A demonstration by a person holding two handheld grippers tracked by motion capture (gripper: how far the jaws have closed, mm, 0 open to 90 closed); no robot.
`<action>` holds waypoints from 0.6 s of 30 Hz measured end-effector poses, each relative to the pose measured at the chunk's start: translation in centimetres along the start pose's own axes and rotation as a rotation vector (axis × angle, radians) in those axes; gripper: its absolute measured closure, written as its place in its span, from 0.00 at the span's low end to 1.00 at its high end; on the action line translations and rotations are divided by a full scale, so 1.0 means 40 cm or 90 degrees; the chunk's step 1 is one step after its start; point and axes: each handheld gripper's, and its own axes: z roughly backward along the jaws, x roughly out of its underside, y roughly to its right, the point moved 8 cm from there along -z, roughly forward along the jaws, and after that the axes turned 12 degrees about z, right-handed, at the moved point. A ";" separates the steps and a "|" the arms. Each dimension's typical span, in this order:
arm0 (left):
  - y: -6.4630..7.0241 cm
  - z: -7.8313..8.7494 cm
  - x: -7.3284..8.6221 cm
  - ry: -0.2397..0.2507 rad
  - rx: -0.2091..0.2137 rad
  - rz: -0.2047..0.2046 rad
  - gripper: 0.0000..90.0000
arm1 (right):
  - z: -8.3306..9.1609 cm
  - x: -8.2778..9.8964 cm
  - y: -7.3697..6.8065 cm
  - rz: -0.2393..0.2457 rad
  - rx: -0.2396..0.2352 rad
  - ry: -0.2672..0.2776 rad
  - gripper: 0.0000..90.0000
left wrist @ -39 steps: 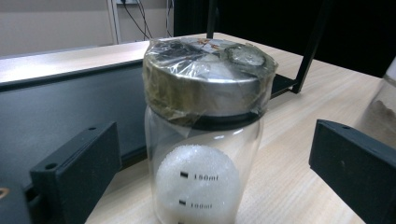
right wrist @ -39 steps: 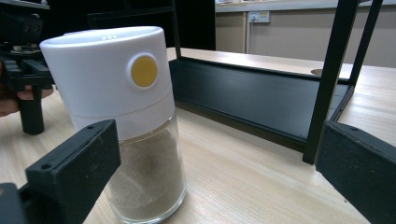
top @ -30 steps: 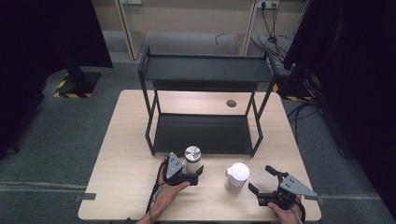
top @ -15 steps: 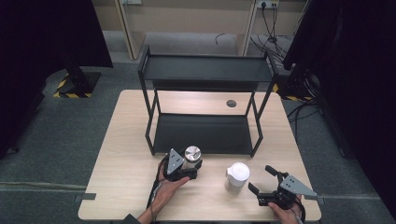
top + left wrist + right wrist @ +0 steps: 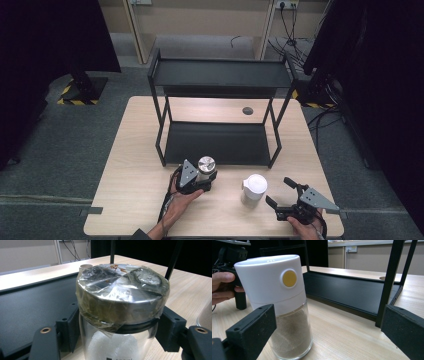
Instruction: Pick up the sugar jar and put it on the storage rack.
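My L gripper (image 5: 200, 181) has just closed its jaws on the glass jar (image 5: 206, 167), near edge of black shelf (image 5: 220, 142). R gripper (image 5: 282, 196) sits wide open, w/ white-capped shaker (image 5: 253, 188) just to its left, untouched.

A black two-tier shelf rack (image 5: 220, 105) is being seen standing at the table's (image 5: 135, 170) far middle. A white-capped shaker (image 5: 253, 188) of brownish powder is sitting near right. A grommet hole (image 5: 247, 110) is lying behind the rack.
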 end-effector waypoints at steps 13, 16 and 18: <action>0.005 0.016 -0.025 0.000 0.022 0.005 0.34 | 0.001 0.000 0.001 0.000 0.001 0.002 0.01; 0.007 0.022 -0.034 -0.004 0.025 0.001 0.34 | 0.001 0.000 0.001 0.000 0.001 0.001 0.01; 0.010 0.025 -0.040 -0.004 0.024 0.002 0.34 | 0.002 0.000 0.001 0.000 0.001 0.002 0.01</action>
